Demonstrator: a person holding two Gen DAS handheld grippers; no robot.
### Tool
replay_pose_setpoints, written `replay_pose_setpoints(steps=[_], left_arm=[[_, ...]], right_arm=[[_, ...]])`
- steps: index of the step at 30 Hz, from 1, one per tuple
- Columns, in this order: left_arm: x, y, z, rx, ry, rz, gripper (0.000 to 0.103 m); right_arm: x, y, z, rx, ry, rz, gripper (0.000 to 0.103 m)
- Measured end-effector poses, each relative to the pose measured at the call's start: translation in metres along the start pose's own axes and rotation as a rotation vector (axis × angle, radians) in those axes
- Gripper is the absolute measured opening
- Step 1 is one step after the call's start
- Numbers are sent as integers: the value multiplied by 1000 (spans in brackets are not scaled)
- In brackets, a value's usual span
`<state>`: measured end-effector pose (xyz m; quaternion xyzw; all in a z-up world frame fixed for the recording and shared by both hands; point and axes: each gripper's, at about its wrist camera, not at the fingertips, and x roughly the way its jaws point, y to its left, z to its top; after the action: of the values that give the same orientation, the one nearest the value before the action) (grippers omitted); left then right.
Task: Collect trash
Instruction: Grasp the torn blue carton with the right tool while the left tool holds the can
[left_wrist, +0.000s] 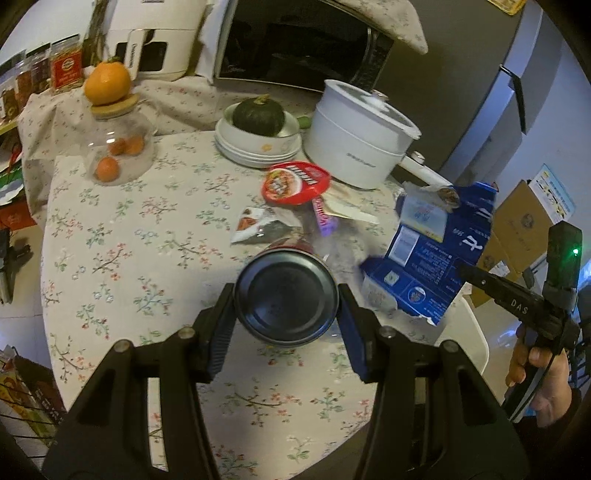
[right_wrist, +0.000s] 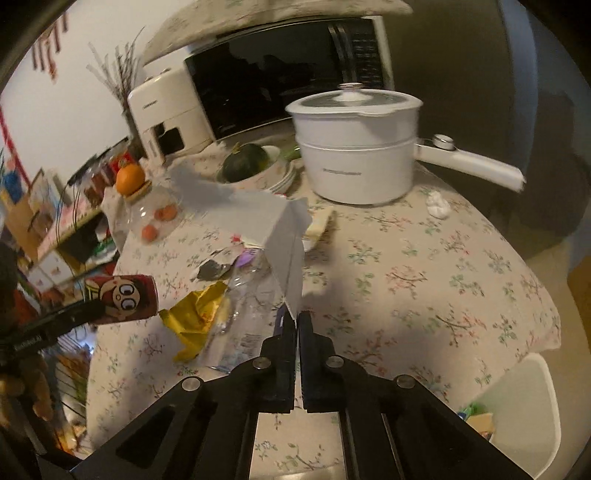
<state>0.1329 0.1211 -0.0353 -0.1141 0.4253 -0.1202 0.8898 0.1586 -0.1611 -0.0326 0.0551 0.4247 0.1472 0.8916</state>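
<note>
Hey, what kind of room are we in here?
Most likely a home kitchen or dining corner: a black-fronted microwave oven and white countertop appliance stand behind a round table with floral cloth holding a white lidded electric pot and scattered wrappers.

Your near edge of the desk lies bare cloth, open for passing. Ahead, wrappers, a red lid and the blue carton crowd the middle. Behind them the white pot, stacked bowls and glass jar wall the back.
</note>
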Motion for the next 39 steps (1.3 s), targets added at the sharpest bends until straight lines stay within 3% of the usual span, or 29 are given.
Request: replay_pose_setpoints(steps=[23,39], left_arm=[[12,-76,0,117,17,-91,54],[34,-146,-14,233,67,-154,54]], right_arm=[[-64,-79,-11,119,-57,-29,2],[-113,-151,-35,219,-98,-117,2]])
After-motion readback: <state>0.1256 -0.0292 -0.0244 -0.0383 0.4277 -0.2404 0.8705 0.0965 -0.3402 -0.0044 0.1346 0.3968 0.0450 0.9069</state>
